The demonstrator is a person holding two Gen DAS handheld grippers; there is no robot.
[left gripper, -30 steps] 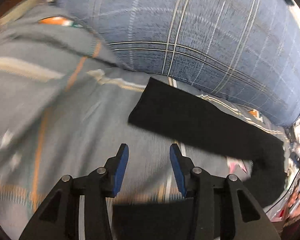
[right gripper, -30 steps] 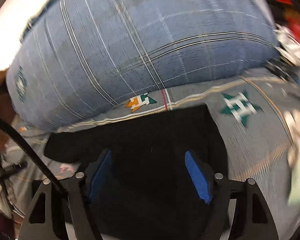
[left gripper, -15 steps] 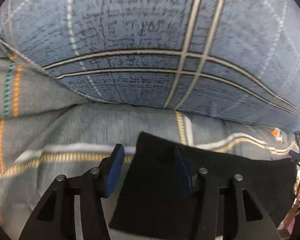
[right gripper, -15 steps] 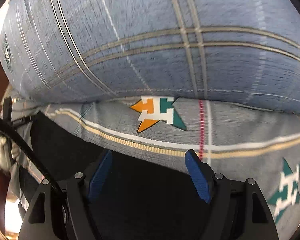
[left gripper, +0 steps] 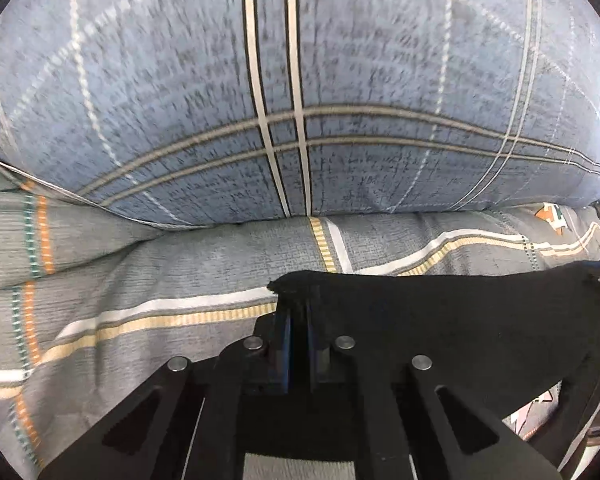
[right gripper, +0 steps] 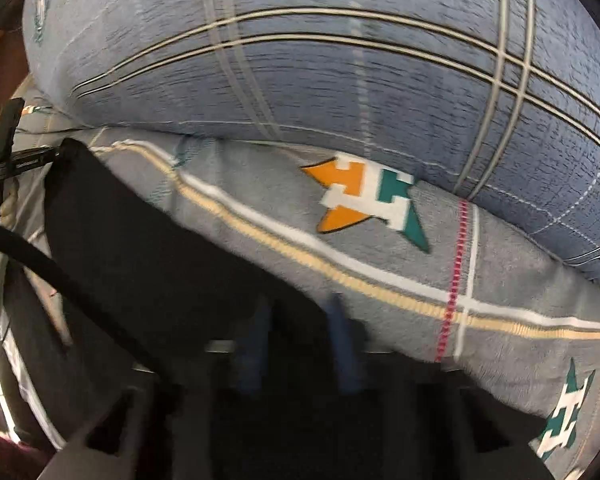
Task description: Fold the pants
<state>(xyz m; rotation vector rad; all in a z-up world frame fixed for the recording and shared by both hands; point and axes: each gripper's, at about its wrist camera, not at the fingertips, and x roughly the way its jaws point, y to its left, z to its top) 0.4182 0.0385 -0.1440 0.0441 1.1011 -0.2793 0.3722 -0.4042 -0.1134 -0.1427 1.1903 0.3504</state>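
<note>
The black pants [left gripper: 440, 320] lie on a grey patterned blanket [left gripper: 140, 280] just in front of a big blue plaid cushion. My left gripper [left gripper: 298, 320] is shut on the pants' far left corner. In the right wrist view the pants [right gripper: 140, 240] stretch from the left towards my right gripper [right gripper: 300, 340]. Its blue pads are blurred and stand close together around the pants' far edge, closing on it. The pants hang taut between the two grippers.
The blue plaid cushion [left gripper: 300, 100] fills the far side close ahead and also shows in the right wrist view [right gripper: 340, 60]. The blanket [right gripper: 480, 280] has orange and green emblems. A black cable [right gripper: 60, 276] crosses the left of the right wrist view.
Both grippers moved forward to the pants' far edge near the cushion. The left gripper has shut on the corner. The right gripper's pads have come much closer together on the edge.
</note>
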